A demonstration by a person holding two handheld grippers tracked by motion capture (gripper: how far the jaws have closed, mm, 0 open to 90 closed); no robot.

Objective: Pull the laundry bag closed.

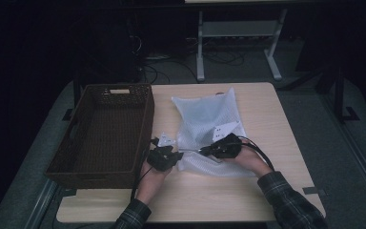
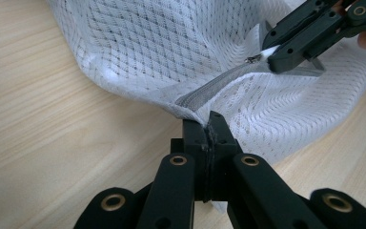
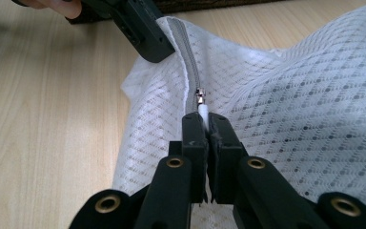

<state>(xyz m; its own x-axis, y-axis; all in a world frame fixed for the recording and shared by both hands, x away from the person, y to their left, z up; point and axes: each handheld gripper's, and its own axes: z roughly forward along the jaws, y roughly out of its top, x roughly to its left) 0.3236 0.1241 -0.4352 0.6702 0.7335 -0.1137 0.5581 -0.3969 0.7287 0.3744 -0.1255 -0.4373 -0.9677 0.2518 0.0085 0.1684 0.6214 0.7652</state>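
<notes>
No writing is readable; the white mesh bag (image 1: 205, 129) lies on the tabletop (image 1: 276, 133) beside the basket (image 1: 105, 133), its long axis running away from the person; left gripper (image 2: 205, 125) pinches the bag's corner by the zipper (image 2: 219, 86); right gripper (image 3: 204, 123) pinches the zipper pull (image 3: 202, 110).

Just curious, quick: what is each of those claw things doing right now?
Left gripper: closed on the white mesh zip bag's corner by the grey zipper.
Right gripper: closed on the white zipper pull.

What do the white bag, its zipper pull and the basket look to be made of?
Mesh bag: thin white synthetic netting, diamond holes, matte. Zipper pull: white tab, likely plastic, on a shiny metal slider. Basket: dark brown woven wicker or imitation, judging by its ribbed walls.
</notes>
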